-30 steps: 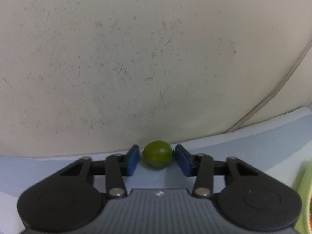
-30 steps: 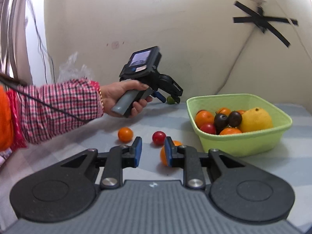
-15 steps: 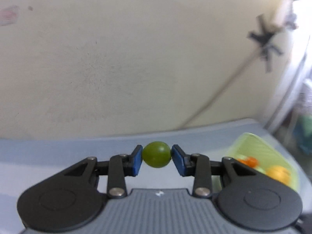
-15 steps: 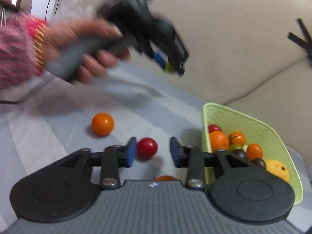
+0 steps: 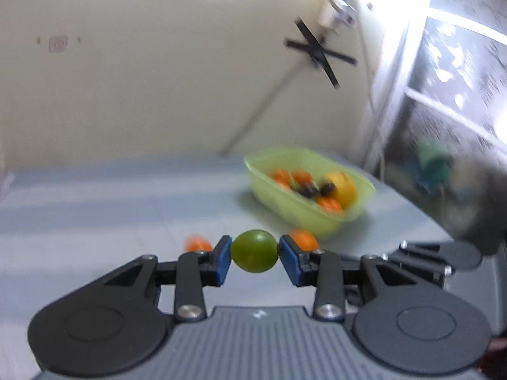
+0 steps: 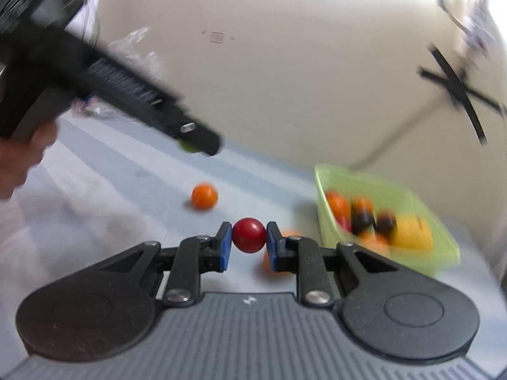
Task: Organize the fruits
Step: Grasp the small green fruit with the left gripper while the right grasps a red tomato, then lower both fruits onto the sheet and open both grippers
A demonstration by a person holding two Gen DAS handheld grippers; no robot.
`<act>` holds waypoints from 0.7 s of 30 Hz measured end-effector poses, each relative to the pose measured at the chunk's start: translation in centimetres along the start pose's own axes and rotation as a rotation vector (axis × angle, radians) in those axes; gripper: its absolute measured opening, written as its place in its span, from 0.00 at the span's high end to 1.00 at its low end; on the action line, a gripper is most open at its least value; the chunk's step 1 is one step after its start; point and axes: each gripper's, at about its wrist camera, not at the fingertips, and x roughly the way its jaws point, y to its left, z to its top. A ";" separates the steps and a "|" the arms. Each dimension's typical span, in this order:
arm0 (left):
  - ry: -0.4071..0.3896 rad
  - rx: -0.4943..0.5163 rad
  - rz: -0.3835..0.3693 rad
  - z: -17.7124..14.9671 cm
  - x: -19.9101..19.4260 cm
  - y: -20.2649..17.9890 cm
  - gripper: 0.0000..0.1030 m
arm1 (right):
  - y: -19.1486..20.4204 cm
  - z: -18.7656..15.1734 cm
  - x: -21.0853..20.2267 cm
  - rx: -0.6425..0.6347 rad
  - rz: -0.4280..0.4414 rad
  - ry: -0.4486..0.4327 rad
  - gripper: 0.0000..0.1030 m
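My left gripper [image 5: 254,255] is shut on a small green fruit [image 5: 254,250] and holds it above the grey table. It also shows in the right wrist view [image 6: 202,141], high at the left, with the green fruit [image 6: 187,146] peeking out. My right gripper [image 6: 246,243] is shut on a red fruit [image 6: 249,235] low over the table. A light green basket [image 5: 355,213] holds several orange, dark and yellow fruits; it shows at the right in the right wrist view [image 6: 443,247]. Two orange fruits [image 6: 204,195] [image 6: 286,232] lie on the table.
The cream wall stands behind the table, with a black tape cross [image 5: 320,51] and a cable. A crumpled clear plastic bag [image 6: 139,47] lies at the far left by the wall. A window [image 5: 459,72] is at the right.
My left gripper lifted the green fruit from near the wall and swung right toward the basket. My right gripper moved onto the red fruit and closed on it.
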 end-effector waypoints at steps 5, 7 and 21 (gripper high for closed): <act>0.052 0.042 -0.017 -4.2 0.0 -3.6 0.67 | 0.0 -3.3 -3.4 0.131 -0.022 0.054 0.75; 0.049 0.065 0.001 -4.9 -0.1 -5.0 0.67 | -0.1 -4.1 -4.1 0.173 -0.025 0.067 0.75; 0.077 0.158 0.116 -8.0 0.1 -7.8 0.62 | 0.4 -6.1 -4.3 0.183 -0.027 0.069 0.73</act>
